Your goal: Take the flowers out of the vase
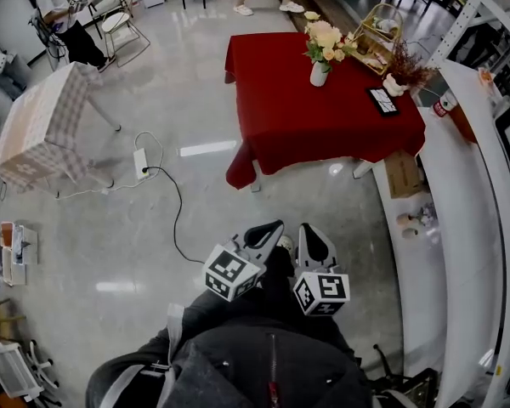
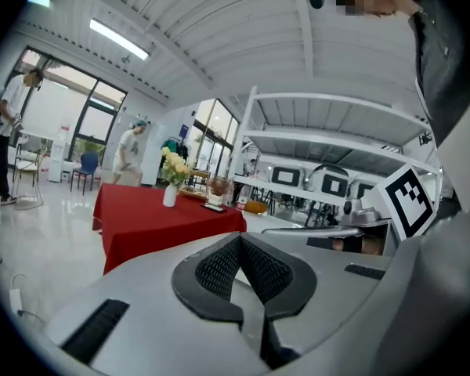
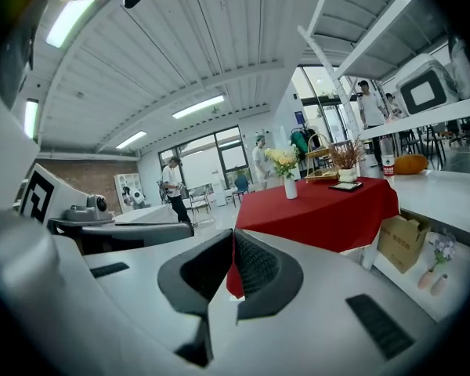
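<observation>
1. Close to me, the left gripper (image 1: 270, 228) and right gripper (image 1: 311, 230) both have their jaws squeezed together, holding nothing.
2. Far off, I see the flowers (image 1: 325, 39) standing in the vase (image 1: 320, 74), near the red table's (image 1: 323, 134) far edge.

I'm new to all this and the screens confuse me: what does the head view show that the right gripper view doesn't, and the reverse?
Only the head view: a checked-cloth table off to the left, and a power strip with its cable on the floor. Only the right gripper view: ceiling strip lights, and a close look at the right claw, its jaws shut with nothing between them. Both: the red table ahead, with the white vase of yellow flowers and a wire basket on it.
</observation>
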{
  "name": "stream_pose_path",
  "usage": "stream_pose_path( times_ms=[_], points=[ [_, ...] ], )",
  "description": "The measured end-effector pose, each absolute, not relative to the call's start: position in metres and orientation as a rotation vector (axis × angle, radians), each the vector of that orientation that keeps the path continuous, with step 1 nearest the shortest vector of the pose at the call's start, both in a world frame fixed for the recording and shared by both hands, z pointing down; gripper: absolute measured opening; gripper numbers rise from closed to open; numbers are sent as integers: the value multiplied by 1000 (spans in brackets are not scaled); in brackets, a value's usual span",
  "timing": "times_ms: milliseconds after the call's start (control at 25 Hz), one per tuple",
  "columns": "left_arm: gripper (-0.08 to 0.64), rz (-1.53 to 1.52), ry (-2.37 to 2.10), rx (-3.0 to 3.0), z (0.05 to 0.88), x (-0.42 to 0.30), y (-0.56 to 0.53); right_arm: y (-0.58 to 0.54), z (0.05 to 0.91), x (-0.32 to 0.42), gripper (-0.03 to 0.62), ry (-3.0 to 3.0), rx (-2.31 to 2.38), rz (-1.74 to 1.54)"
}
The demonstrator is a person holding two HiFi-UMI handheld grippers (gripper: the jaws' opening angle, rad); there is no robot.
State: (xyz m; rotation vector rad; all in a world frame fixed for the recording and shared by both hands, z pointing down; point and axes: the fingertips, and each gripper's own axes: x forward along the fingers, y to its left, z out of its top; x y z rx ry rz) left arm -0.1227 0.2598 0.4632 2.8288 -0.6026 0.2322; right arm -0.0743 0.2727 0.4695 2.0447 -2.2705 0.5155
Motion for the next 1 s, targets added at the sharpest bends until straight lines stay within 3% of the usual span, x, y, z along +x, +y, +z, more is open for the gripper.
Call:
stream_pose_path(
  times_ms=[1000],
  points=[
    [-2,235,-736,2750,467,-41,100,108,463,13,12,-2365,1924,477]
  ],
)
